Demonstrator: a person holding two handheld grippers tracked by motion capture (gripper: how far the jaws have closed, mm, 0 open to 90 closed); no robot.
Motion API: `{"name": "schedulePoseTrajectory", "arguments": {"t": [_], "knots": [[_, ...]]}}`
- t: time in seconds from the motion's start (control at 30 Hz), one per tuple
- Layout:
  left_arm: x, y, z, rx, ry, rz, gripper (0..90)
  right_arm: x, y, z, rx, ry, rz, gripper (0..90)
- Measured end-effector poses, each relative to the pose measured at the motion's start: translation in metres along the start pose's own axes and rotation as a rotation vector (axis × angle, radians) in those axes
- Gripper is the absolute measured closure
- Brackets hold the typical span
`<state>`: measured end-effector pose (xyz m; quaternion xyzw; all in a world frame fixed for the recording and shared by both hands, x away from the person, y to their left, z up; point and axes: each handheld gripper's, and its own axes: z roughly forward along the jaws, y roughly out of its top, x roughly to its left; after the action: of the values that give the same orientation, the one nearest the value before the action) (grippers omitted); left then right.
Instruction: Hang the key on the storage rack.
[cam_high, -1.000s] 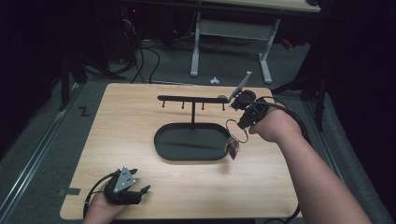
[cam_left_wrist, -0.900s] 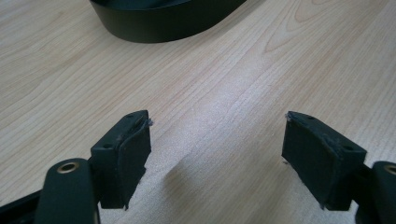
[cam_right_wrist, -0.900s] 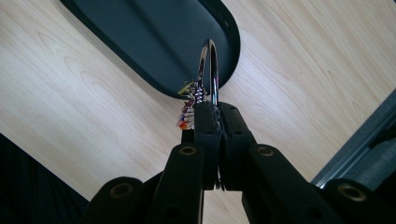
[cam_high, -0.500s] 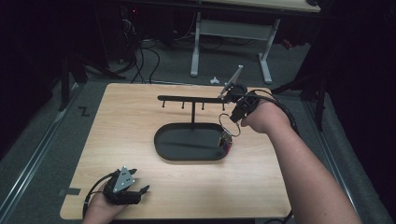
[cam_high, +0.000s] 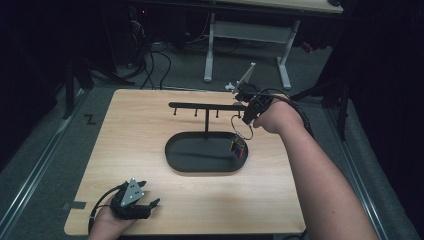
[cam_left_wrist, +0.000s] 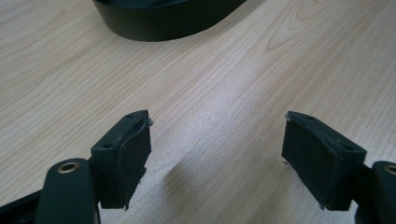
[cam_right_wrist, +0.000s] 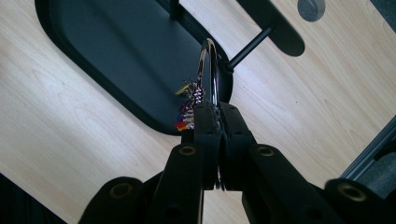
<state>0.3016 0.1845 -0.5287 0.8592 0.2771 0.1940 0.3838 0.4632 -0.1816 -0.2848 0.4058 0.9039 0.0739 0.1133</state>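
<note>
Left claw (cam_high: 150, 204) rests on the bench (cam_high: 125, 135) at its near corner, jaws wide, nothing between them. Black stand (cam_high: 206, 150) at centre: oval tray, crossbar with pegs. Right claw (cam_high: 246, 119), clamped tight on a metal ring (cam_right_wrist: 208, 70) with a coloured charm, hovers by the bar's right end. Hanging step; next, thread the ring over a peg, then release.

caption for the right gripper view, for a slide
Right gripper shut on a metal ring with a colourful charm, above the black stand's tray.
</note>
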Motion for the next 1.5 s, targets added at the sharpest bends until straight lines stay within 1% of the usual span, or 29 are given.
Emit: {"name": "schedulePoseTrajectory", "arguments": {"t": [0.03,0.07,0.1,0.17,0.23,0.27,0.33,0.4,0.43,0.53,0.57,0.6,0.63,0.7,0.73,0.77,0.83,0.93,1.03,1.07,1.1,1.17,1.23,1.27,1.3,1.5], "knots": [[0.0,0.0,0.0,0.0,0.0,0.0,24.3,0.0,0.001,0.0,0.001,0.006,0.016,88.0],[0.0,0.0,0.0,0.001,-0.001,0.0,24.2,-0.002,0.002,0.001,-0.003,0.004,0.004,88.0],[0.0,0.0,0.0,0.003,-0.002,0.002,24.2,-0.003,0.003,0.002,0.001,0.006,0.018,88.0],[0.0,0.0,0.0,0.002,-0.002,0.001,24.2,-0.003,0.005,0.003,0.004,0.005,0.025,88.0],[0.001,0.0,0.0,0.003,-0.002,0.001,24.3,-0.005,0.007,0.005,0.0,0.006,0.01,88.0],[0.001,0.0,0.0,0.004,-0.002,0.002,24.2,-0.005,0.008,0.006,0.001,0.006,0.016,88.0],[0.0,0.0,0.0,0.003,-0.002,0.002,24.2,-0.007,0.01,0.007,-0.002,0.007,0.012,88.0],[0.0,0.0,0.0,0.004,-0.003,0.003,24.2,-0.009,0.011,0.009,0.001,0.012,0.03,88.0],[0.0,0.0,0.0,0.006,-0.004,0.004,24.3,-0.011,0.011,0.01,0.002,0.009,0.024,87.9],[0.0,0.0,0.0,0.006,-0.005,0.004,24.3,-0.015,0.012,0.013,0.003,0.014,0.034,87.9],[0.0,0.0,0.0,0.007,-0.006,0.004,24.2,-0.015,0.012,0.013,0.009,0.016,0.048,87.9],[0.0,0.0,0.0,0.012,-0.009,0.005,24.3,-0.018,0.012,0.014,0.008,0.016,0.044,87.9],[0.0,0.0,0.0,0.014,-0.009,0.006,24.2,-0.019,0.011,0.014,0.011,0.018,0.059,87.9],[0.0,0.0,0.0,0.014,-0.01,0.006,24.2,-0.021,0.011,0.016,0.012,0.02,0.061,87.9],[0.0,0.0,0.0,0.014,-0.01,0.006,24.3,-0.022,0.011,0.016,0.015,0.023,0.074,87.9],[0.0,0.0,0.0,0.016,-0.011,0.007,24.2,-0.023,0.011,0.018,0.016,0.023,0.069,87.9],[0.0,0.0,0.0,0.016,-0.01,0.007,24.2,-0.025,0.011,0.019,0.017,0.029,0.08,87.9],[0.0,0.0,0.0,0.016,-0.011,0.007,24.3,-0.028,0.012,0.021,0.008,0.033,0.081,87.7],[0.0,-0.001,0.001,0.018,-0.012,0.007,24.3,-0.03,0.014,0.023,0.006,0.032,0.085,87.5],[0.0,-0.001,0.001,0.018,-0.012,0.007,24.2,-0.029,0.015,0.024,0.01,0.035,0.093,87.2],[0.0,-0.001,0.001,0.018,-0.012,0.006,24.2,-0.029,0.016,0.025,0.005,0.033,0.091,86.6],[0.001,-0.001,0.001,0.018,-0.011,0.006,24.3,-0.029,0.017,0.025,-0.004,0.038,0.105,84.8],[0.001,0.0,0.001,0.017,-0.011,0.006,24.2,-0.028,0.018,0.022,-0.026,0.031,0.115,82.1],[0.001,0.0,0.001,0.016,-0.011,0.006,24.3,-0.028,0.018,0.021,-0.035,0.03,0.108,81.3],[0.001,0.0,0.001,0.016,-0.011,0.007,24.2,-0.027,0.018,0.019,-0.041,0.029,0.112,80.6],[-0.001,0.001,0.002,0.01,-0.009,0.012,24.3,-0.024,0.014,0.012,-0.055,0.003,0.121,74.2]]}}
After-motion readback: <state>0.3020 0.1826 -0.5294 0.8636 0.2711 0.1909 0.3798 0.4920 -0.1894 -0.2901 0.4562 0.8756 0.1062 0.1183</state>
